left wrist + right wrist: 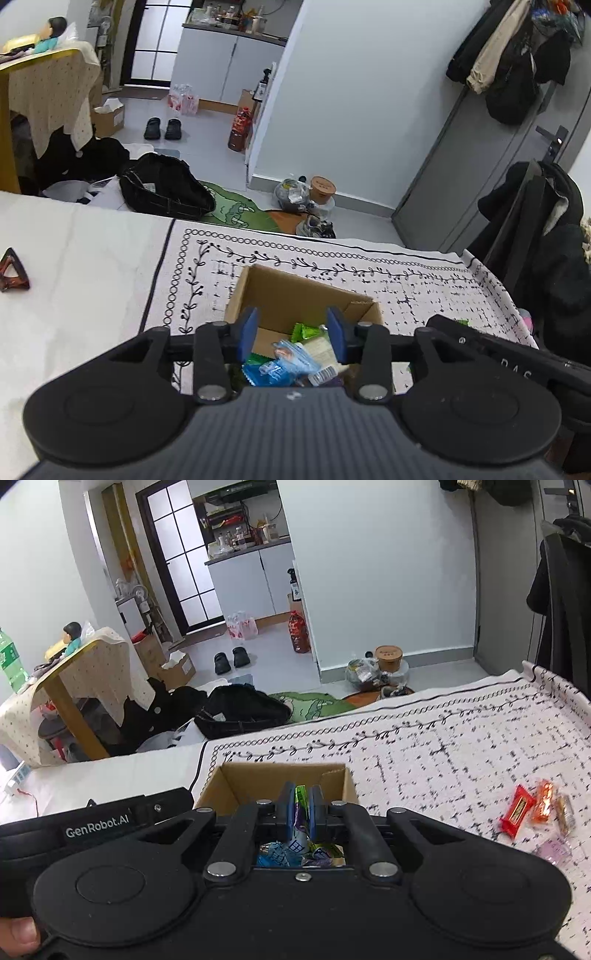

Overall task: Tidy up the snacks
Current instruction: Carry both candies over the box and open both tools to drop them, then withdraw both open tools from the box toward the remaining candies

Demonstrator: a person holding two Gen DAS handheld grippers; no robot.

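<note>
Our right gripper [299, 808] pinches a green-and-purple snack packet [301, 814] at the centre of its frame, right above the open cardboard box [236, 779]. Our left gripper [291, 330] hangs spread wide over the same box [295, 291], with blue and green wrappers [284, 363] piled inside. The box sits on a patterned cloth [424, 291] covering the bench. At right in the right view, loose red and orange candies [532, 808] lie on the cloth. A brown hair clip [13, 271] rests at far left. Beyond the bench: black slippers [162, 128] on the grey floor, a kitchen counter [236, 31] at upper centre.
</note>
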